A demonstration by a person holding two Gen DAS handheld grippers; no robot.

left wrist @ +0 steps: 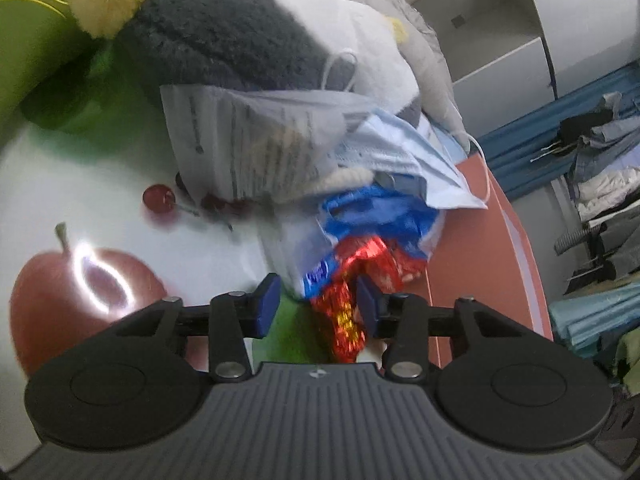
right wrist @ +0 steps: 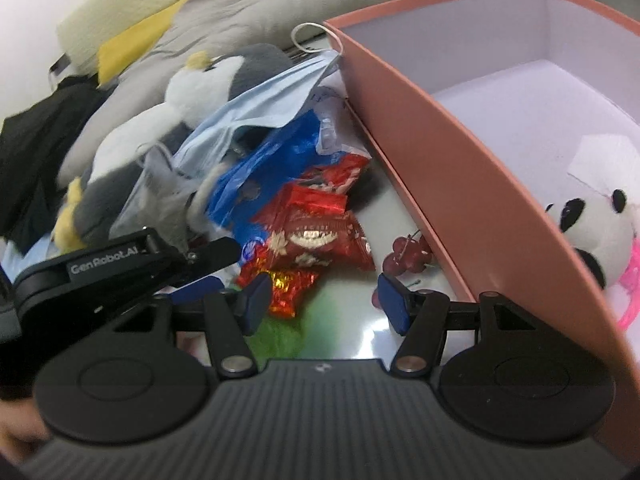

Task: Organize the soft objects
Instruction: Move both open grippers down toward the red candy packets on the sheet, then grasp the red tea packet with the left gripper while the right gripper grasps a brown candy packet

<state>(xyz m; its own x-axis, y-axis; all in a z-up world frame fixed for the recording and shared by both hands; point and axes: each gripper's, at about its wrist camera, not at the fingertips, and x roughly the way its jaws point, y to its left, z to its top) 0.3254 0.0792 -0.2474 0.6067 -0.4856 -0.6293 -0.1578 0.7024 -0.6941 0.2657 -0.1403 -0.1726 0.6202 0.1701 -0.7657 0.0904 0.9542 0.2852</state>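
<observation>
A grey-and-white penguin plush point(left wrist: 224, 32) point(right wrist: 188, 92) lies on the table behind a heap of blue face masks point(left wrist: 400, 152) point(right wrist: 272, 104), a blue-and-white plastic bag point(left wrist: 372, 216) point(right wrist: 264, 168) and red foil snack packets point(left wrist: 360, 264) point(right wrist: 316, 232). My left gripper point(left wrist: 316, 306) is open, low over the heap. One red packet reaches between its jaws, near the right pad point(left wrist: 368, 306), unpressed. My right gripper point(right wrist: 324, 304) is open over bare table just in front of the packets. A white panda plush point(right wrist: 592, 232) lies inside the pink box point(right wrist: 420, 128) point(left wrist: 500, 240).
Small red cherries point(right wrist: 404, 256) point(left wrist: 158, 198) lie beside the box wall. A red apple point(left wrist: 60, 292) shows on the glossy tabletop, with a green cushion point(left wrist: 28, 40) at far left. A grey quilt point(right wrist: 280, 4) and black cloth point(right wrist: 36, 152) lie behind. A grey carton point(left wrist: 492, 20) stands beyond.
</observation>
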